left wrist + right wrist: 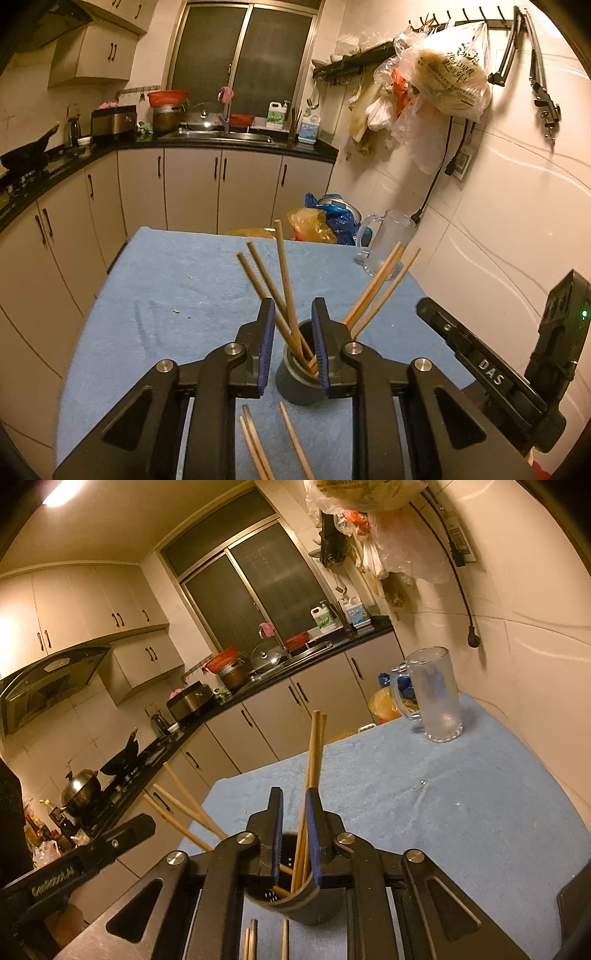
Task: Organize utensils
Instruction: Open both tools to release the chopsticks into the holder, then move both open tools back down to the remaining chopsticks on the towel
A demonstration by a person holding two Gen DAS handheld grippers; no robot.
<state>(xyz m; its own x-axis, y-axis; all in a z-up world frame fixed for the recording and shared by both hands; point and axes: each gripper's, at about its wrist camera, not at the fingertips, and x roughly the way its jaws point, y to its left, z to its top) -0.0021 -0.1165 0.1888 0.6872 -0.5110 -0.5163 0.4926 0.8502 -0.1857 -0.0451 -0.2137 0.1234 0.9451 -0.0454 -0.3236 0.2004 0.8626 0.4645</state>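
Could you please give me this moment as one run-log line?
left gripper: open, jaws astride holder | right gripper: open over holder | chopsticks: five in holder, three loose on blue cloth

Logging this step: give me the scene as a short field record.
holder: dark cup, upright on blue cloth
in holder: five chopsticks
loose on cloth: three chopsticks near the holder
left gripper: open, fingers either side of the holder
right gripper: open above the holder, two chopsticks between its fingers
glass mug: upright, far corner by the wall
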